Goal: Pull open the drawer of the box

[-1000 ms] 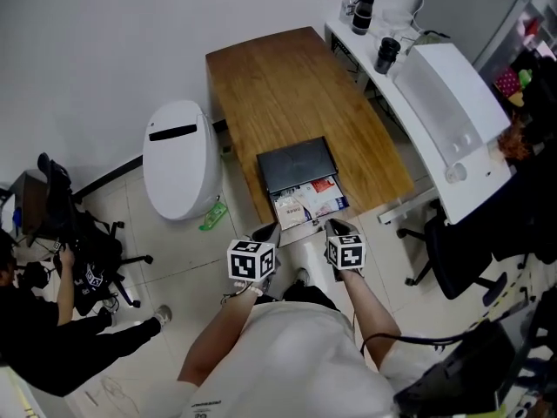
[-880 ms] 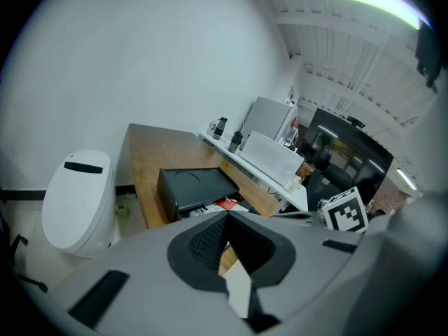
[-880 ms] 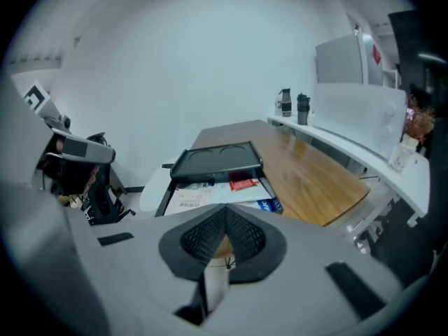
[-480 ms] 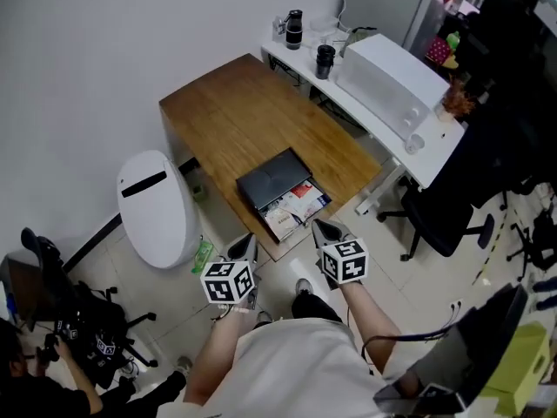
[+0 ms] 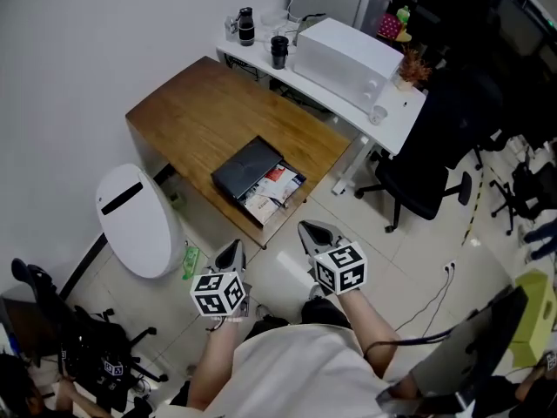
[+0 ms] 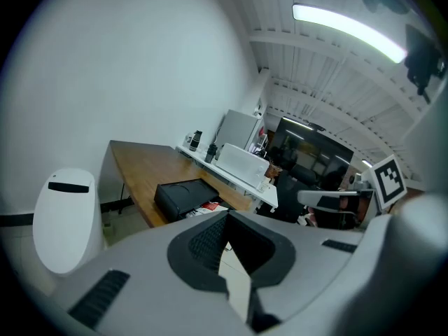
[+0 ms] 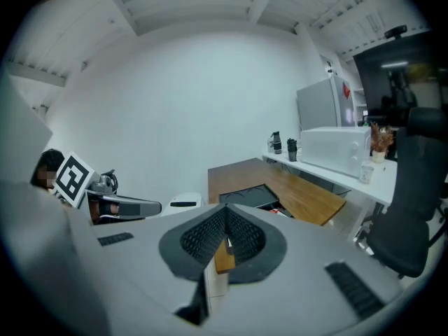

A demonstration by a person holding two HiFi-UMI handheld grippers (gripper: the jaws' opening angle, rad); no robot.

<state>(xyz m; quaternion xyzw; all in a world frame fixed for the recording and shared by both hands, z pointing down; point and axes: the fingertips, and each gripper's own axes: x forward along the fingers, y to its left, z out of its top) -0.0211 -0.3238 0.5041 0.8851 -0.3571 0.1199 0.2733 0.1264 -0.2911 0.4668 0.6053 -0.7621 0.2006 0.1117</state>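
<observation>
On the bench [image 5: 187, 111]: the black box [image 5: 246, 165] sits at the near edge. Its drawer [image 5: 285, 200] is pulled out toward the person, with papers [image 5: 265, 197] showing inside.
Left gripper [image 5: 233, 249]: it is held over the floor [image 5: 392, 259], well apart from the box. Its own view shows the fingers [image 6: 204, 242] closed tip to tip, with nothing between them.
Right gripper [image 5: 307, 228]: it is also over the floor, near the bench's corner yet clear of the drawer. Its fingers [image 7: 246, 238] are pressed together and empty.
Head view only: it shows the drawer's whole opening and contents, with both grippers side by side below it. A white bin [image 5: 135, 220] stands beside the bench and a black chair [image 5: 426, 172] is off to the right.
Left gripper view only: the box is seen from its side, low and dark, with a sliver of paper at its open end. The right gripper's marker cube [image 6: 387, 179] is at the far right.
Right gripper view only: the box's top lies just above the fingertips, with a scrap of the drawer beside them. The left gripper is at the left edge.
</observation>
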